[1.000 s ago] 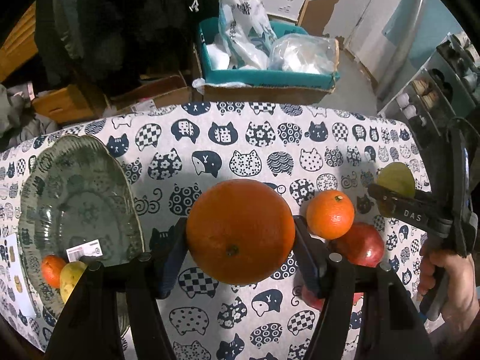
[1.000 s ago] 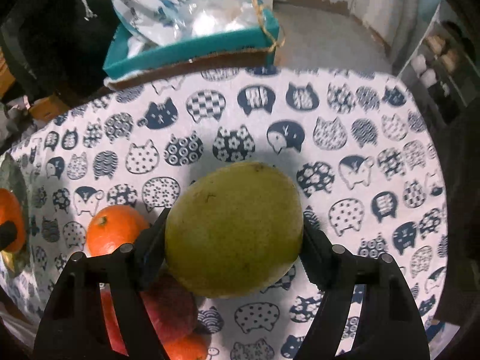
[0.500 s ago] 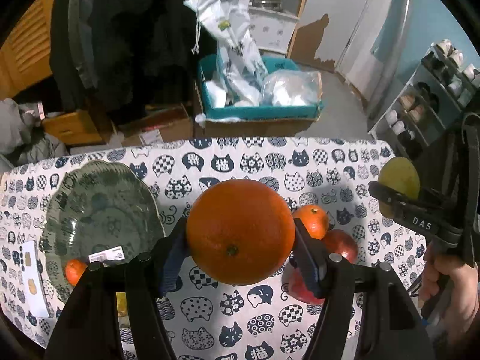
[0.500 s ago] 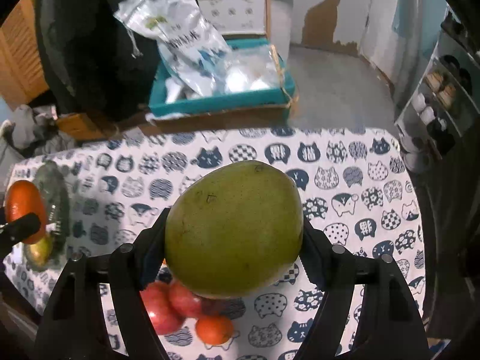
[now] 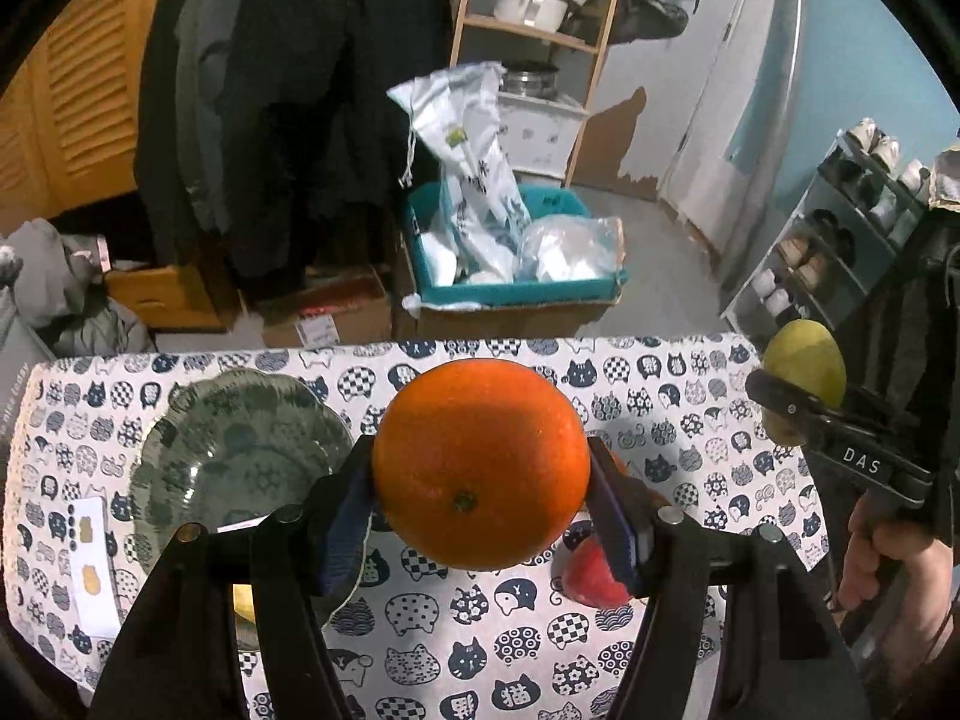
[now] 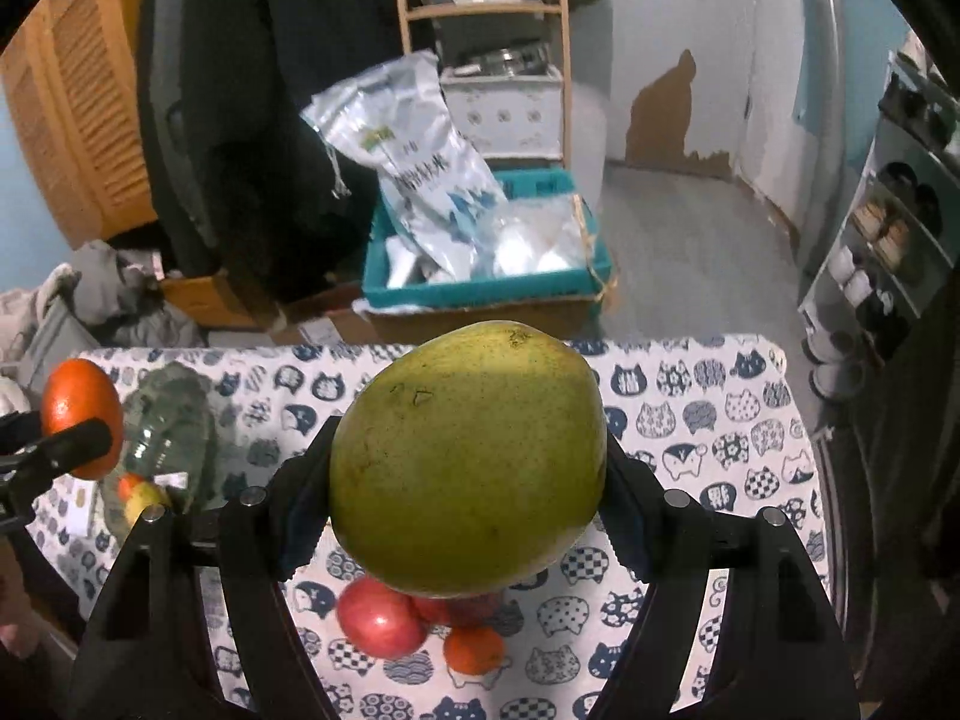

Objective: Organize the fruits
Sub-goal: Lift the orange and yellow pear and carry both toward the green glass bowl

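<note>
Both views have pulled up and away from the table since the earlier frames: the cat-print cloth now fills only the lower half of each picture, and shelves, coats and the teal box of bags show above it.

Left wrist view. At centre frame the left hand-held gripper [image 5: 480,501] is clamped on the large orange [image 5: 480,462], one pad on each flank, the fruit clear of the table [image 5: 690,420]. The green plate [image 5: 240,462], formerly large at left, now sits smaller at lower left; a yellow fruit [image 5: 243,603] shows at its near edge behind the gripper finger. A red apple [image 5: 585,576] peeks out lower right of the orange. At right edge, a person's hand [image 5: 888,564] carries the right hand-held gripper, closed on the green fruit [image 5: 807,360].

Right wrist view. The right hand-held gripper [image 6: 468,516] grips the green fruit [image 6: 468,456] at centre. Below it, on the cloth, lie red apples [image 6: 381,618] and a small orange [image 6: 474,648], touching. At left edge the orange appears again in the other gripper, above the plate [image 6: 174,420].

Interpretation: both fruits are lifted and ready for transfer; the plate is the likely destination, and the lower-centre cluster remains unsorted.
</note>
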The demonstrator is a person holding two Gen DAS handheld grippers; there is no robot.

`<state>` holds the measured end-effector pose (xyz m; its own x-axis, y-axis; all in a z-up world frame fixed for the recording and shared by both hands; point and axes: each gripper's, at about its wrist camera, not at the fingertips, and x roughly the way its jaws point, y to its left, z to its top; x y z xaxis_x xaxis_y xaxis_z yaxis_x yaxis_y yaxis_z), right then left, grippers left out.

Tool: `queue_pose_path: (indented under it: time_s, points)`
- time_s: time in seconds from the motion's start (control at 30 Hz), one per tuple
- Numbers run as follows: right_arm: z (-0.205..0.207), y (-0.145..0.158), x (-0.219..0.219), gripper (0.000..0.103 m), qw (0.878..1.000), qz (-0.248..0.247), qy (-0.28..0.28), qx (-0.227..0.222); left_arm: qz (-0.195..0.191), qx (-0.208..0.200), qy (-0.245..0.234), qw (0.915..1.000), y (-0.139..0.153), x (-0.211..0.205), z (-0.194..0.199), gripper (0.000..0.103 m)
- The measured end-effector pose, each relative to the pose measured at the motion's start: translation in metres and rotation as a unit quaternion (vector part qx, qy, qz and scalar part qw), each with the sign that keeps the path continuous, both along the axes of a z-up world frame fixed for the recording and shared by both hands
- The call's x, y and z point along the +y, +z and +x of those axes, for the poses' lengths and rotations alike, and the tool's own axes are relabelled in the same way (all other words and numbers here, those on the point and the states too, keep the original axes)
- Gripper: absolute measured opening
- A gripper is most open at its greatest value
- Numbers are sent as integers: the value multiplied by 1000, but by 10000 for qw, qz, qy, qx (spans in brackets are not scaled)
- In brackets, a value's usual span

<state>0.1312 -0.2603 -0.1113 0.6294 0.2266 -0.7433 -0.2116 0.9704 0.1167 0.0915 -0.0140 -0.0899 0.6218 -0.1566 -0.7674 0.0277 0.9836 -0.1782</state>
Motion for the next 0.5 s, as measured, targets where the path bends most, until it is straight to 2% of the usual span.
queue_pose_path:
  time_s: [0.5]
  points:
    - [-26, 49, 33, 77, 9970, 159, 457, -596, 112, -448, 171, 9988, 27, 23, -25, 68]
